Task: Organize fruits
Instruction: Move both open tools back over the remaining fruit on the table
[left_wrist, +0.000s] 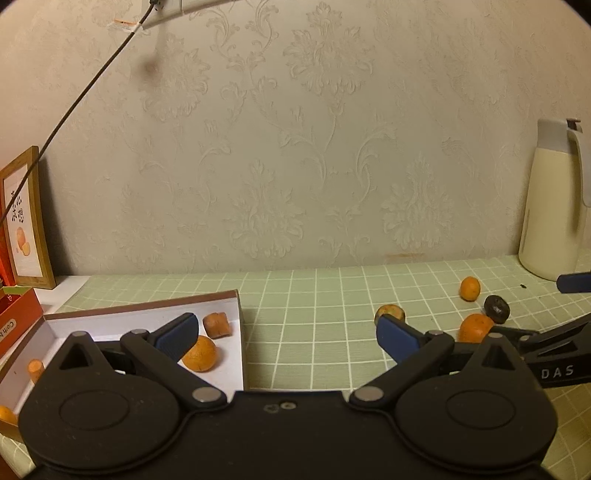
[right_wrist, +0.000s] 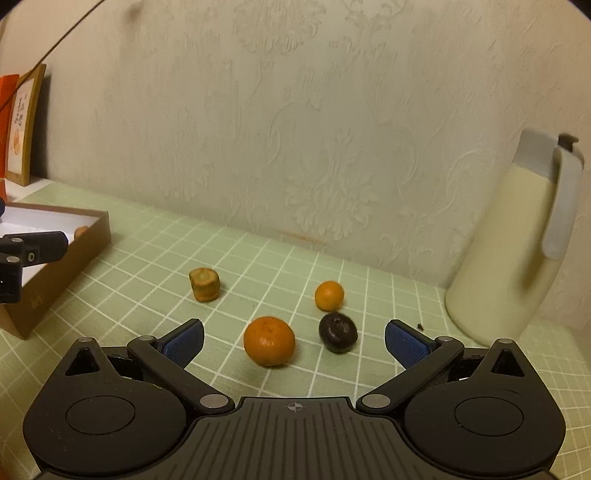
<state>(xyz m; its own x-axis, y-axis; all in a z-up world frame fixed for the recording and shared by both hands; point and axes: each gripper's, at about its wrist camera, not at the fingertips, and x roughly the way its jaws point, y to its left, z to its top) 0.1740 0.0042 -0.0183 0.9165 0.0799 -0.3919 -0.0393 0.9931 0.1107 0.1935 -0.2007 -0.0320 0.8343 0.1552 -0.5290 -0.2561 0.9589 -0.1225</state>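
Observation:
A shallow brown box with a white inside (left_wrist: 147, 317) (right_wrist: 55, 258) lies at the left on the green checked cloth and holds several orange fruits, one a round orange (left_wrist: 200, 353). My left gripper (left_wrist: 286, 334) hovers open over the box's right edge with nothing between its fingers. On the cloth to the right lie a large orange (right_wrist: 269, 345) (left_wrist: 474, 326), a small orange (right_wrist: 328, 294) (left_wrist: 470, 288), a dark round fruit (right_wrist: 338, 331) (left_wrist: 496, 309) and a brownish cut piece (right_wrist: 204, 283) (left_wrist: 389, 313). My right gripper (right_wrist: 293, 341) stands open just in front of the large orange and the dark fruit.
A cream jug with a grey handle (right_wrist: 513, 254) (left_wrist: 554, 206) stands at the back right against the patterned wall. A framed picture (left_wrist: 24, 221) and a red carton (left_wrist: 14, 317) stand at the far left. A dark cable (left_wrist: 81, 99) runs down the wall.

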